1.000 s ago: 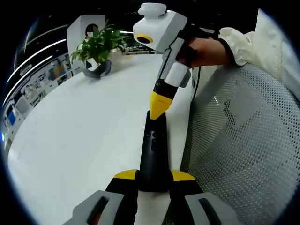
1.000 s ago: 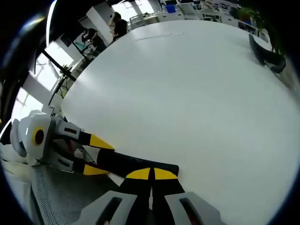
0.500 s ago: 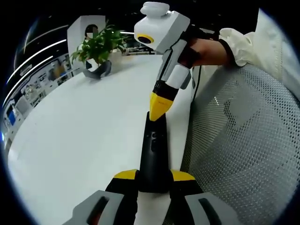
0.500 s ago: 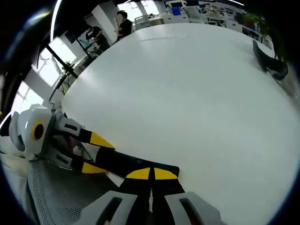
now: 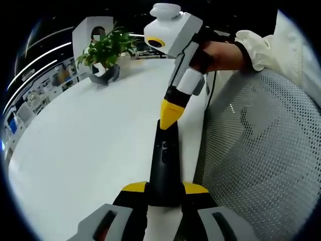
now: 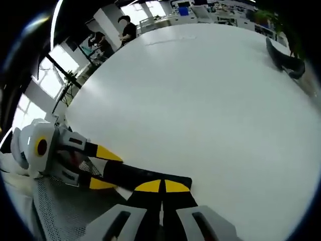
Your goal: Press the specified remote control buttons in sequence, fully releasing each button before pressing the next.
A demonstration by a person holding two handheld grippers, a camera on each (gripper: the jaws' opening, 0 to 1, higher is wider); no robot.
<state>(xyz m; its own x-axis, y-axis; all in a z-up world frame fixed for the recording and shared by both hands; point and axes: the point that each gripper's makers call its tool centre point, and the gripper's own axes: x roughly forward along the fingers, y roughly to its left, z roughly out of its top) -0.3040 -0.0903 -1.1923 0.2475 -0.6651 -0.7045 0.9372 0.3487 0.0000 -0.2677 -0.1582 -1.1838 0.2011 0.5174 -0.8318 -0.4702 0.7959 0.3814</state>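
Note:
A slim black remote control [image 5: 164,155] lies lengthwise near the white table's [image 5: 85,150] edge. My left gripper [image 5: 164,188] is shut on its near end, one yellow-tipped jaw on each side. My right gripper [image 5: 170,114] comes down from above in a person's hand [image 5: 220,52], with its jaws shut together and the yellow tips on the remote's far end. In the right gripper view the right gripper [image 6: 162,186] shows its two tips pressed together over the remote control [image 6: 135,175]. There the left gripper [image 6: 103,168] clamps the other end from the left.
A potted green plant [image 5: 105,50] stands far back on the table; its dark pot [image 6: 283,57] shows at the right gripper view's far right. A grey mesh chair [image 5: 261,150] sits close beside the table edge. People [image 6: 128,27] stand in the background office.
The right gripper view tilted slightly and came back. The remote and both grippers sit as they did a second ago.

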